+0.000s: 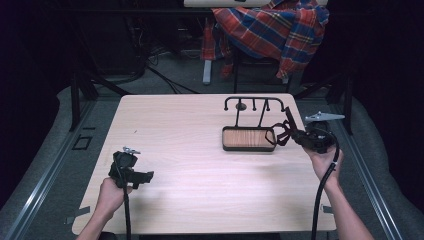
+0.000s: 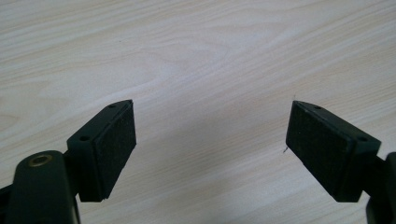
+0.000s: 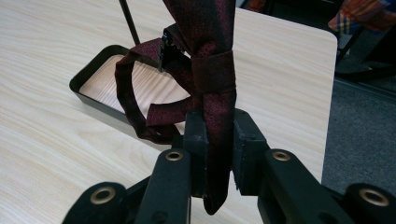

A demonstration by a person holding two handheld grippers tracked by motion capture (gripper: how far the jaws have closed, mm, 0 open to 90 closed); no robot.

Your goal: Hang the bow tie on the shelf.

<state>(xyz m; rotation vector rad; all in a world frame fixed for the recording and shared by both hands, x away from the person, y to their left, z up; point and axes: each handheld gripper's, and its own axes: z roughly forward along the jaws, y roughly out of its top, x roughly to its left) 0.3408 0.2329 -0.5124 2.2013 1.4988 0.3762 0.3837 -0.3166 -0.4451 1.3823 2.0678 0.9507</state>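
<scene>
A dark red bow tie with a looped strap is clamped between the jaws of my right gripper. In the high view that bow tie hangs at the right end of a black rack with a wooden tray base, and my right gripper sits just right of the tray. The rack's hooked top bar stands behind it. My left gripper rests near the table's front left, and in its own view my left gripper is wide open over bare wood.
The light wooden table has wide free room in its middle and left. A plaid cloth drapes over a chair behind the table. Dark floor and cables lie beyond the far edge.
</scene>
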